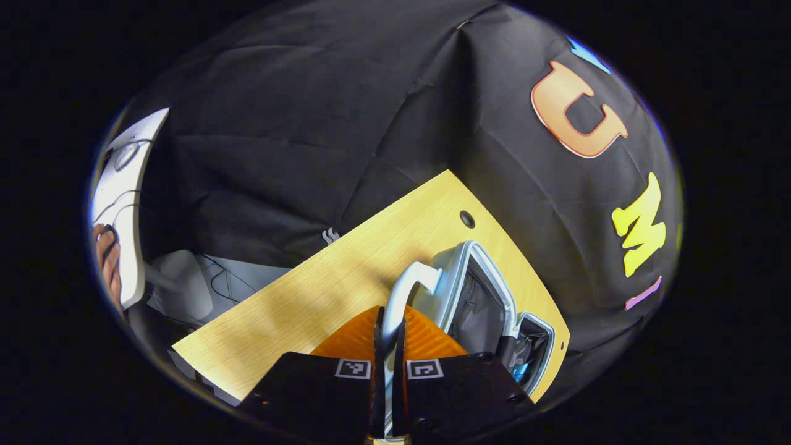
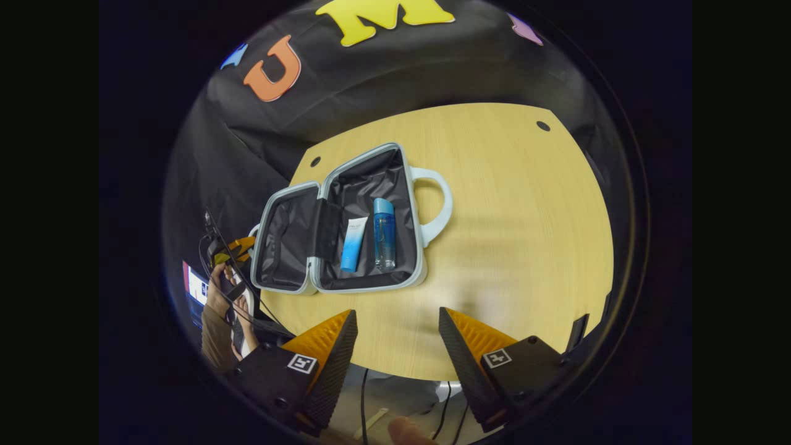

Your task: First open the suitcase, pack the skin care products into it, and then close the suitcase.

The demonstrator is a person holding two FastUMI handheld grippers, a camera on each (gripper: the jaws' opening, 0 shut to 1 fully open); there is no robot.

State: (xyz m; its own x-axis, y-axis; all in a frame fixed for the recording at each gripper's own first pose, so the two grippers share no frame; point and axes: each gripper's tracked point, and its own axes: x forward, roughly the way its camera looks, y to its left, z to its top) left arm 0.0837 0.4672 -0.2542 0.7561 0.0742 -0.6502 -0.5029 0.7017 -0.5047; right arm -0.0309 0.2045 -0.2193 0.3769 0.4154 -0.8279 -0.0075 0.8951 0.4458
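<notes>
Pale wood-grain table (image 2: 525,235) with rounded corners and small dark holes near its far edge. On it a small hard-shell pale blue-grey suitcase (image 2: 421,272) lies open flat, both halves lined in crinkled dark fabric. In the half with the looped handle (image 2: 440,207) lie a clear blue cylindrical bottle (image 2: 384,233) and, just beside it, a white-to-blue squeeze tube (image 2: 353,245), both roughly parallel. Left gripper (image 1: 389,346): ribbed fingers pinched narrow on the smooth curved handle at the case's edge. Right gripper (image 2: 395,340): fingers spread wide, holding nothing, above the near table edge.
</notes>
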